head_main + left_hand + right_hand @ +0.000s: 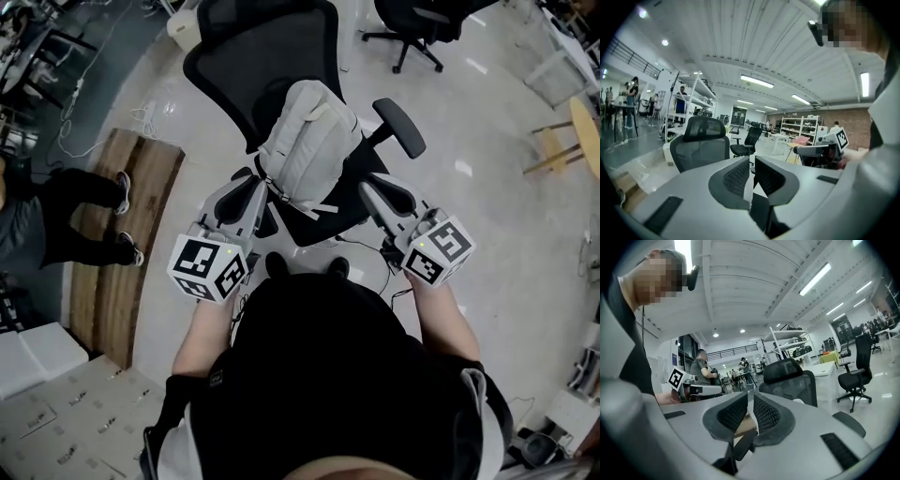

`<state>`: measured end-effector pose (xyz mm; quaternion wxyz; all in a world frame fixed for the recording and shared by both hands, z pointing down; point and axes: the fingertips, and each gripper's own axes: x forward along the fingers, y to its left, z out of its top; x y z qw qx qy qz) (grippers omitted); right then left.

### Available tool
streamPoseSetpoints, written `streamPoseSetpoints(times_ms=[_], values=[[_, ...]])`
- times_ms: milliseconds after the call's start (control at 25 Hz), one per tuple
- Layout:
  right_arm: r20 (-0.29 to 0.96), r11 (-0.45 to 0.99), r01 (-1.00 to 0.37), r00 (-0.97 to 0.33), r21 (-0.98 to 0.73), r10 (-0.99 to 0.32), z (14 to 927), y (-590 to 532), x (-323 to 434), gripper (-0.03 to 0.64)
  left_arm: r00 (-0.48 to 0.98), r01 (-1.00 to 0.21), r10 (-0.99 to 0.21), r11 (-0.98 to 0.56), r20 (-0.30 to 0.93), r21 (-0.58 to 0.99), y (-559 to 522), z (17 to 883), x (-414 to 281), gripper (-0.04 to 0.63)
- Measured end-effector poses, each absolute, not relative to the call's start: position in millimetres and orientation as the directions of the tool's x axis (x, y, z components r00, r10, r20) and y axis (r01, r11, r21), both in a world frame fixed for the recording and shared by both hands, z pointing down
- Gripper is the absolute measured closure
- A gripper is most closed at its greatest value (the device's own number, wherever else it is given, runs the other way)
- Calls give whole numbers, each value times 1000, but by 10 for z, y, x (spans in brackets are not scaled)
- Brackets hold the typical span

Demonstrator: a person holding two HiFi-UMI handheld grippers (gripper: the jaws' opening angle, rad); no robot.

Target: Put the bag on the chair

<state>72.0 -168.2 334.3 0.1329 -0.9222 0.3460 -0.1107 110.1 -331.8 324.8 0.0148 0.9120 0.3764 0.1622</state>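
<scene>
Bag (309, 139): white backpack, lying on the seat of the chair (258, 66) and leaning against its black mesh backrest.
Left gripper (253, 187): hovering just beside the bag's lower left corner, with its jaws sitting closed on nothing.
Right gripper (370, 190): hovering near the seat's right edge, below the armrest (398, 127). Its jaws are closing with a thin gap showing and nothing lying between them.

Bag (305, 141) matt cloth; chair (253, 66) black mesh; floor (487, 216) glossy.
</scene>
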Motion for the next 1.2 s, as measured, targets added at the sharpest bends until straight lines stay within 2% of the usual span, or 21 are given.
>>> streamPoseSetpoints(times_ms=[160, 600, 760, 1000, 1200], values=[[78, -748, -605, 761, -274, -644, 3042, -1855, 793, 565, 664, 719, 698, -695, 267, 29, -3404, 3056, 1140, 548], [24, -799, -580, 807, -157, -590, 2608, -2189, 810, 578, 633, 764, 755, -645, 172, 19, -3442, 2683, 1238, 548], [7, -810, -562, 821, -169, -571, 2564, -2184, 836, 584, 645, 758, 743, -651, 179, -34, -3476, 2682, 1304, 548], [-17, -842, -518, 853, -148, -522, 2613, -2220, 1082, 588, 657, 746, 736, -666, 166, 2, -3427, 2740, 1623, 548], [5, -862, -493, 868, -121, -497, 2734, -2243, 1244, 588, 629, 774, 759, -631, 169, -51, -3325, 2793, 1715, 548]])
